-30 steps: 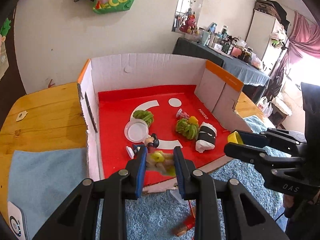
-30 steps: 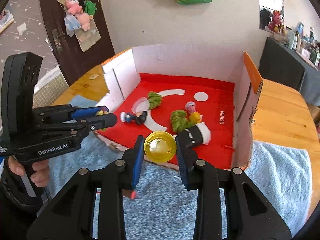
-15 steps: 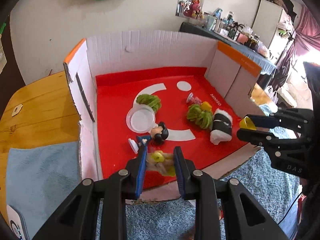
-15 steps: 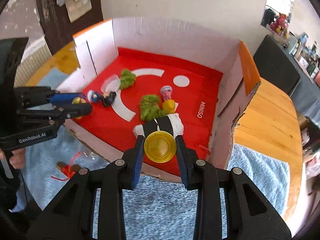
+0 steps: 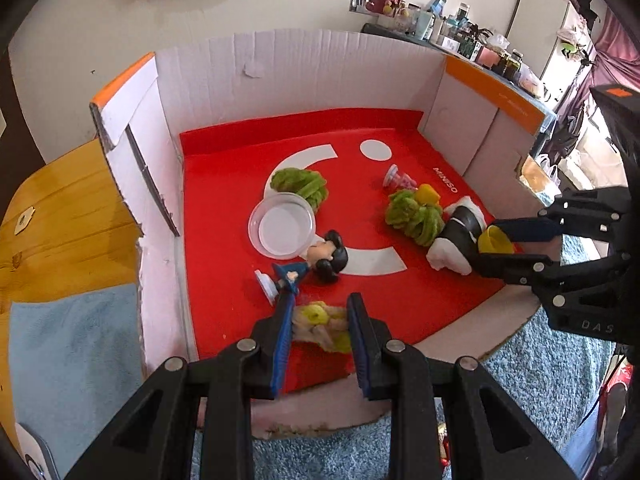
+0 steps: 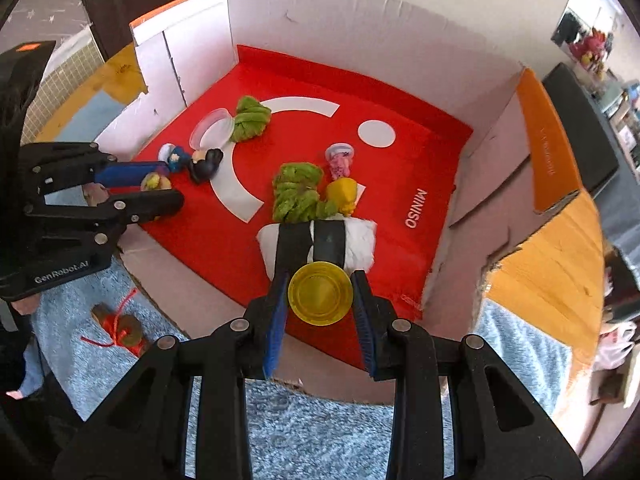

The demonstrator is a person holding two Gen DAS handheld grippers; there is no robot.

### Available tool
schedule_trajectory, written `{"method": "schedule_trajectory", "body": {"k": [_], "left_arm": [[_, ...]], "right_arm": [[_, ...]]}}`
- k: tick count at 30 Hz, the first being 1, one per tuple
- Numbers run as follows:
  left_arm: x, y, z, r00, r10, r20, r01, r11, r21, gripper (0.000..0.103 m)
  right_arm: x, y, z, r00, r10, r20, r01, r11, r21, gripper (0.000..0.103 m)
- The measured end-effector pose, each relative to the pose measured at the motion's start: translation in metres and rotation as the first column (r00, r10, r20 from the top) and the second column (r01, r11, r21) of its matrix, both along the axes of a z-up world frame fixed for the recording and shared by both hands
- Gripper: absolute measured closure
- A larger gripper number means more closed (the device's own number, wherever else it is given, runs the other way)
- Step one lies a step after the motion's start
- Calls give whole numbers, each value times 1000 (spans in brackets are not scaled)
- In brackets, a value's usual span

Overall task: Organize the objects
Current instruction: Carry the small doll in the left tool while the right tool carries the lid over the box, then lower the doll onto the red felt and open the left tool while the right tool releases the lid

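My left gripper (image 5: 320, 312) is shut on a small beige and yellow toy (image 5: 320, 326), low over the front left of the red-floored cardboard box (image 5: 296, 68). My right gripper (image 6: 320, 286) is shut on a yellow round cap (image 6: 320, 294), just above the white and black sushi toy (image 6: 352, 240) at the box's front right. Inside lie a dark-haired figurine (image 5: 320, 258), a clear round lid (image 5: 282, 230), two green plush pieces (image 5: 300, 184) (image 5: 416, 218), a yellow piece (image 5: 427, 194) and a small pink toy (image 5: 396, 178).
The box (image 6: 548, 152) has tall white walls on three sides and a low torn front edge. It rests on a wooden table (image 6: 552, 264) with a blue fluffy mat (image 6: 320, 432) in front. A brown item with red string (image 6: 120, 326) lies on the mat.
Both grippers have come forward and down over the box floor, still holding their objects. The right one has tilted downward and now hangs over the sushi toy.
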State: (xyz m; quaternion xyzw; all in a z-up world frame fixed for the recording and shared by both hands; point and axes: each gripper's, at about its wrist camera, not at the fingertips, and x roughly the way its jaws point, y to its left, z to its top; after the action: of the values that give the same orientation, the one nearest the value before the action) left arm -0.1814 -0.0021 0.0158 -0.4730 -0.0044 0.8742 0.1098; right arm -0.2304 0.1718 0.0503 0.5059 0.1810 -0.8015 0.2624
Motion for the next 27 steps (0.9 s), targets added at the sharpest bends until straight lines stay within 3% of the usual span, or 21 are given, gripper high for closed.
{"method": "schedule_trajectory", "body": {"k": [6,11,27], "left_arm": [[-7,0,-1,1000,11,-6,-11,1000,-7,75],[-13,0,-2,1000,21,-17,-21,1000,0,75],[-30,0,-6,997,59,-43,-58,998,18,75]], "right_arm": [[-1,5,-5,1000,-30,7,31,994,-107,73],[2,3,-2,997,-60,-50,52,986,-159,73],[-11,-4,-15,989,-123,-86,106,978,-180,73]]}}
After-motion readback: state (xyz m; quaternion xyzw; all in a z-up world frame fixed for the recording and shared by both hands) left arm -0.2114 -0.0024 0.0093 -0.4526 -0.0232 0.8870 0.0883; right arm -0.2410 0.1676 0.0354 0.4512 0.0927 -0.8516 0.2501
